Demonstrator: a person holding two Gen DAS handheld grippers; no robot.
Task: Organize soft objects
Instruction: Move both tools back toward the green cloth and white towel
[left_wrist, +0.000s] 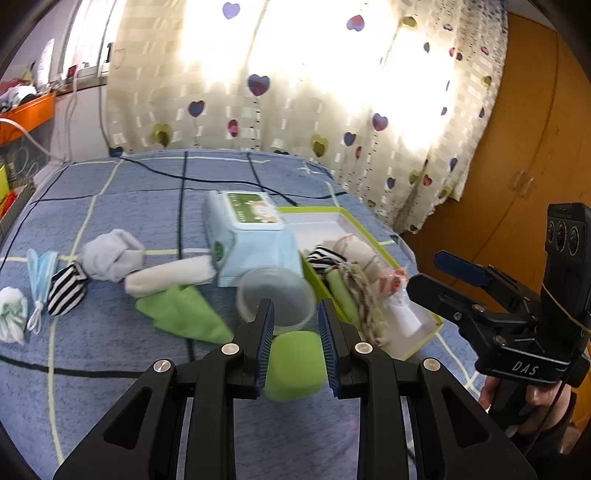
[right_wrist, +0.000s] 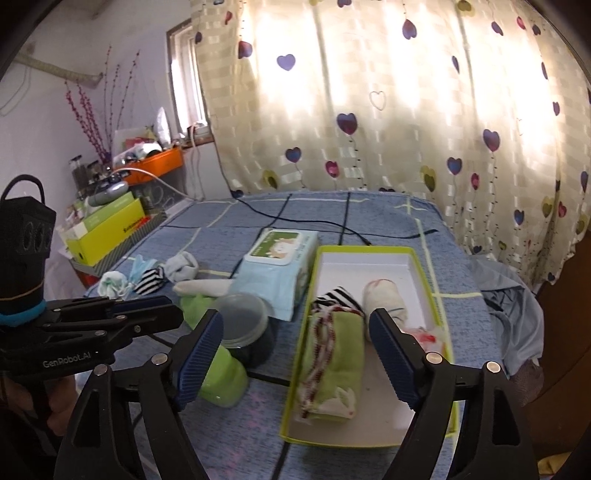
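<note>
Blue checked bed carries green-rimmed box. Left hand-held gripper clamps green sponge left of box; right hand-held gripper wide open, empty, above box.

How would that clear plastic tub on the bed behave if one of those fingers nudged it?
The clear tub looks thin-walled and seems empty, so it is probably light and would slide or tip easily. It sits on the soft blue bedspread, which likely gives poor footing. Its round shape suggests it would roll if knocked onto its side.
</note>
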